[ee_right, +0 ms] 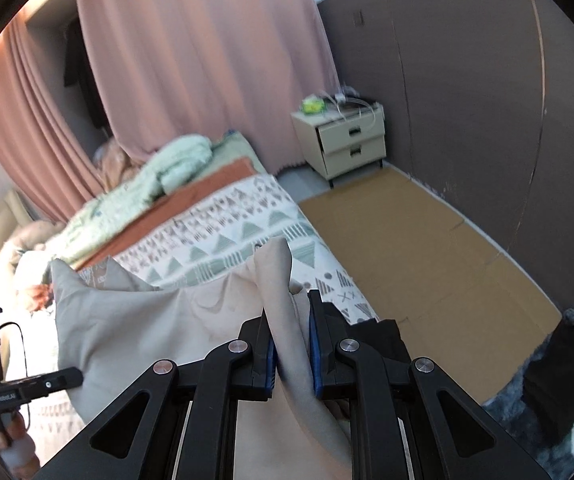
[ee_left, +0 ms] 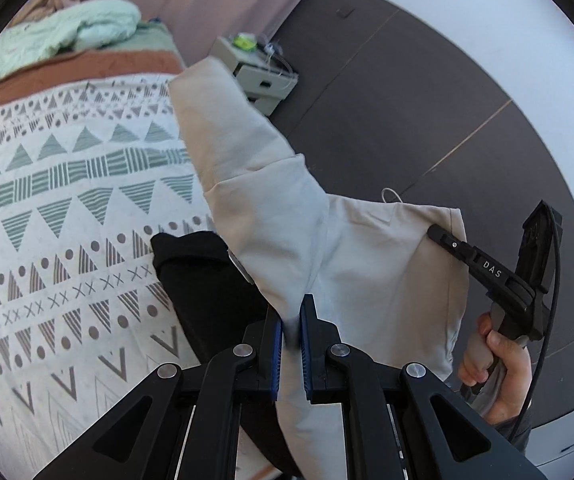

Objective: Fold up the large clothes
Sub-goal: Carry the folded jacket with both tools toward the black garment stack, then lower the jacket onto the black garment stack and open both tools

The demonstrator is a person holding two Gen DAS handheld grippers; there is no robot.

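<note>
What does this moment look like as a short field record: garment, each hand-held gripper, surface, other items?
garment: beige garment, lifted above the bed
left hand-held gripper: shut on the beige garment
right hand-held gripper: shut on the beige garment
surface: patterned bedspread
other items: black cloth on the bed; nightstand by the wall

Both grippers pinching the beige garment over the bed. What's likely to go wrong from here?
1. The left gripper holds only a thin bunched edge of the beige garment; it may slip out.
2. The garment hangs over the bed's edge, partly above the cardboard floor covering, so slack could land off the patterned bedspread.
3. A black garment lies underneath; the beige one might settle on it and fold unevenly.
</note>
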